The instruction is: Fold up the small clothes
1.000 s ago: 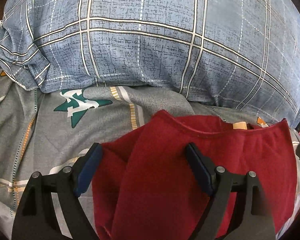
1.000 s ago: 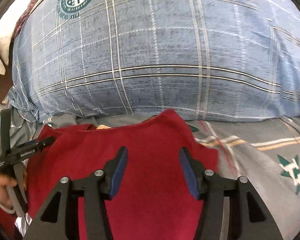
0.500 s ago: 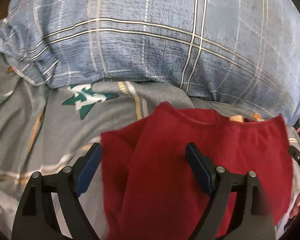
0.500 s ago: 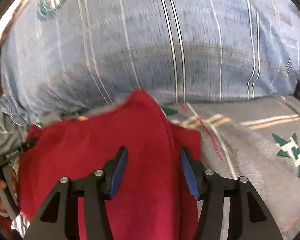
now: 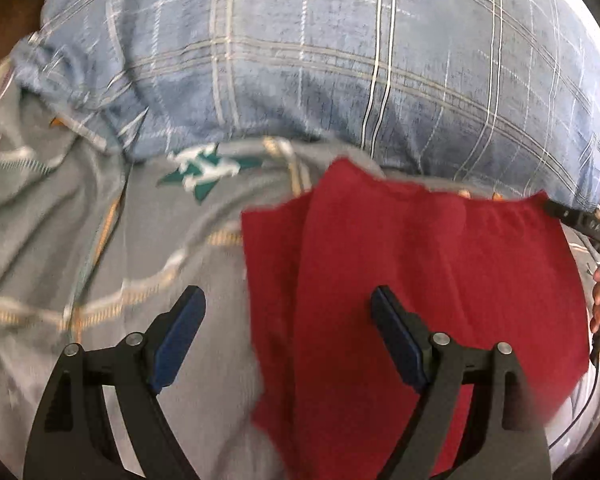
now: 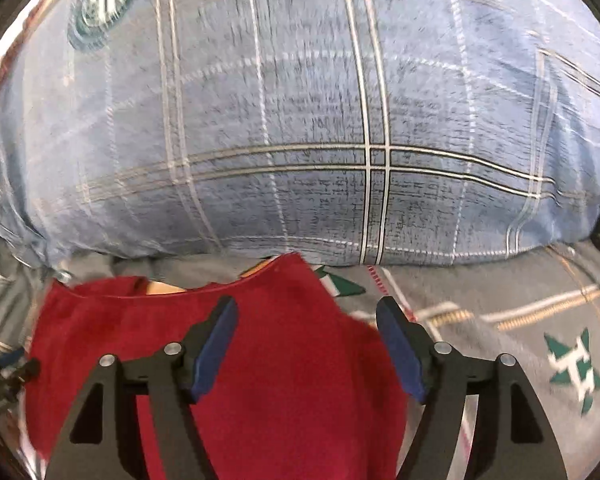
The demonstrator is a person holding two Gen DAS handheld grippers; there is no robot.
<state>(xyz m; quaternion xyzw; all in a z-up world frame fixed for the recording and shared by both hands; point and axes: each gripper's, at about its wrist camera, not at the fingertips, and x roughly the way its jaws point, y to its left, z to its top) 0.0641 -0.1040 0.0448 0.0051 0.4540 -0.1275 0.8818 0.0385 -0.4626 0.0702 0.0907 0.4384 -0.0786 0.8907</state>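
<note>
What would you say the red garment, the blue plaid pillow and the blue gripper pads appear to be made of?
The red garment looks like soft matte knit, probably cotton: it drapes limply, with a stitched neckline. The blue plaid pillow seems covered in printed woven fabric, matte, with a heathered texture. The pads look like dull rubber or foam on black, likely plastic, fingers; blur leaves this uncertain.

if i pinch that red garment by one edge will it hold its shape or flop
Probably flop: the red garment is thin cloth already creased into overlapping layers. Likely light. It may drag rather than slide on the soft grey bedsheet.
</note>
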